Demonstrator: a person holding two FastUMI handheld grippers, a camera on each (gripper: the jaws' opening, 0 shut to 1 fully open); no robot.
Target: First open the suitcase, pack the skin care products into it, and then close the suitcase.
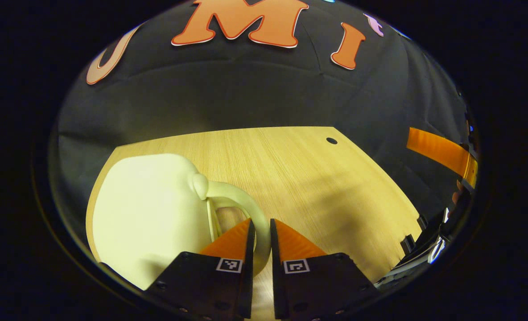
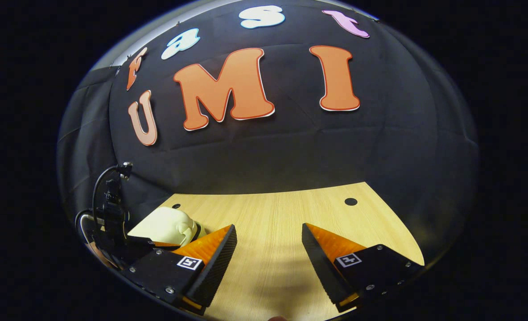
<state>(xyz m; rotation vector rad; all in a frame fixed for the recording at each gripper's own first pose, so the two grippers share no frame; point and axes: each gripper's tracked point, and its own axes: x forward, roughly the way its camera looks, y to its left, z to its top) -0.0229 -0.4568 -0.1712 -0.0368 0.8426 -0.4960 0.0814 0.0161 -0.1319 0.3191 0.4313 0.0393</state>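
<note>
In the left gripper view my left gripper [image 1: 260, 232] is clamped on the handle [image 1: 241, 200] of the suitcase [image 1: 150, 214]: the two fingers sit nearly together with only the curved bar of the handle between them, both pressing on it. The suitcase is a small, pale cream, rounded case, lying closed on the wooden table [image 1: 317, 187], at the table's left edge and toward its near left corner, with its handle arching out toward the middle of the table. The handle's far end joins the case at a rounded knob, and a thin seam runs down the case's side just beside my fingers. A small dark hole [image 1: 331, 141] marks the table near its far right corner. At the right rim of that view an orange and black part of my other tool [image 1: 444, 154] shows beyond the table's right edge, too warped by the lens to tell more. In the right gripper view my right gripper [image 2: 268, 243] hovers over the near middle of the table with its fingers wide apart and bare wood between them, holding nothing. From there I see the suitcase [image 2: 168, 225] again at the table's left edge, well apart from my right fingers, with the left gripper's black body and looping cable [image 2: 108, 214] standing just beside it at the left rim. The same dark hole [image 2: 350, 201] sits toward the far right corner of the table [image 2: 268, 214].
</note>
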